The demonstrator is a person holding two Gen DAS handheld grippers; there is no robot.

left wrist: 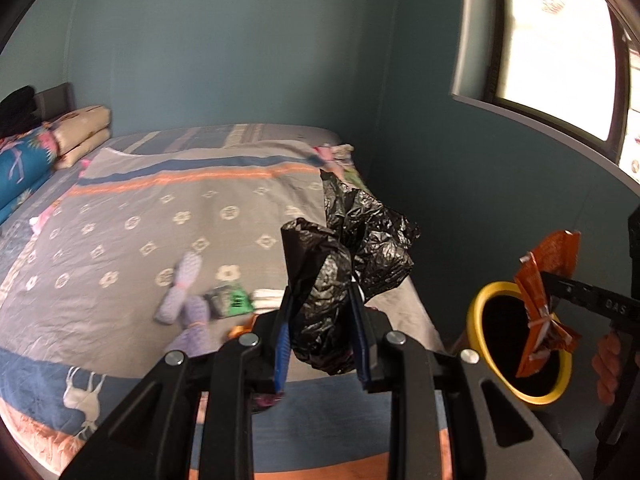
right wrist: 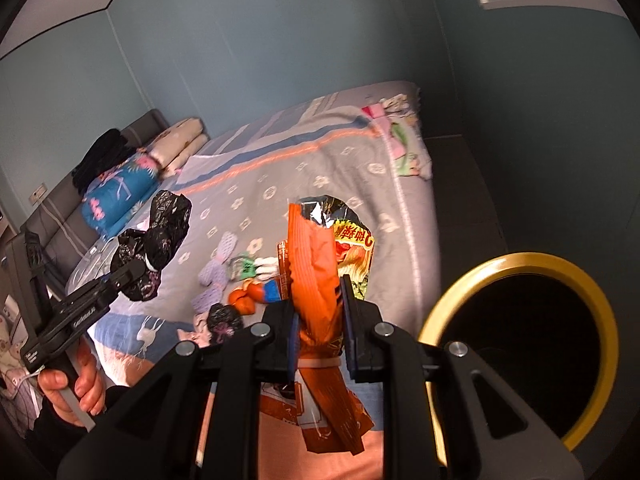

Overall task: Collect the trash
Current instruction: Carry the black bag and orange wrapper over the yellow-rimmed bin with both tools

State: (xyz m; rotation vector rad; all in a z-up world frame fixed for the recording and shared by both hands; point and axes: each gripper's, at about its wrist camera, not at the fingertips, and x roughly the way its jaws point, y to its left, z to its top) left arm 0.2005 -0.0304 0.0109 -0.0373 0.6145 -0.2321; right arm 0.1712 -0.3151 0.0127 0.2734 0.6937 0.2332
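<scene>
Trash fills both grippers above the bed (left wrist: 132, 216). The left gripper (left wrist: 322, 332) clamps a crumpled black plastic bag (left wrist: 344, 264), held over the quilt's near edge. The right gripper (right wrist: 320, 320) pinches an orange snack wrapper (right wrist: 320, 264), which in the left wrist view hangs over the mouth of a yellow-rimmed bin (left wrist: 480, 312) beside the bed. A green packet (left wrist: 234, 300), purple knitted socks (left wrist: 188, 300) and another small black wad (right wrist: 225, 318) lie on the quilt.
</scene>
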